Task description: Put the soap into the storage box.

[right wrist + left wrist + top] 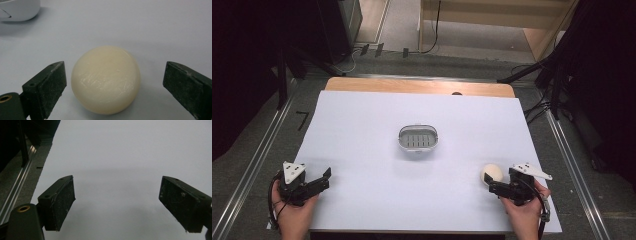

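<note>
Looking past the right gripper (pixel 113 82), its spread jaws flank the cream soap bar (pixel 105 79) without touching; the white soap dish (pixel 18 8) beyond is cut off at the frame's corner. Left gripper (pixel 117 205) gapes open over bare white table sheet (pixel 120 157). Room past the table is mostly dark, hard to read.

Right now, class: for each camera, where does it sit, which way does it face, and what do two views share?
High view: above the table's near side, looking forward and down; both forearms show.
Left gripper view: rides the left hand-held gripper, facing bare tabletop; own jaws open.
Right gripper view: rides the right hand-held gripper, facing the soap; jaws apart.
Shared: soap and soap dish.
</note>
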